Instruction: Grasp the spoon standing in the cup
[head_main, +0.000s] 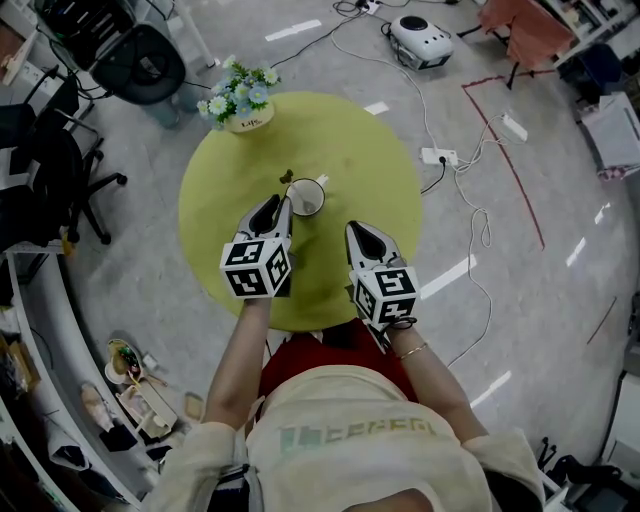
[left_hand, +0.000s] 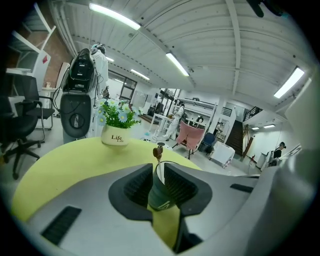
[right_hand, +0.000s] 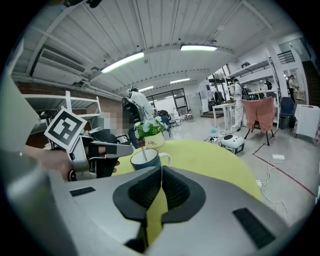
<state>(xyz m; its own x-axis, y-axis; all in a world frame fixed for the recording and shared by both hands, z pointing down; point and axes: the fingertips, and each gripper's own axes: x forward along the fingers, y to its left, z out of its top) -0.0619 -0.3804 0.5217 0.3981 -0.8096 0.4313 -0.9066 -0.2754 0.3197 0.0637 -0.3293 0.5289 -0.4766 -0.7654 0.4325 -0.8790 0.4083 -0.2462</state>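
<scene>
A dark green cup (head_main: 306, 197) with a white inside stands near the middle of the round yellow-green table (head_main: 365, 150). A spoon (head_main: 288, 178) stands in it, its brown handle end leaning toward the cup's left rim. My left gripper (head_main: 281, 207) is just left of the cup, its jaws a narrow gap apart; in the left gripper view the cup (left_hand: 161, 192) and the spoon (left_hand: 159, 150) show through that gap, past the tips. My right gripper (head_main: 357, 232) hovers to the cup's right, jaws together and empty. The right gripper view shows the cup (right_hand: 146, 161), spoon (right_hand: 143, 151) and left gripper (right_hand: 111, 152).
A white pot of flowers (head_main: 243, 103) stands at the table's far left edge. On the floor lie cables and a power strip (head_main: 438, 156) to the right, with a white device (head_main: 420, 38) beyond. Black office chairs (head_main: 60, 170) stand at the left.
</scene>
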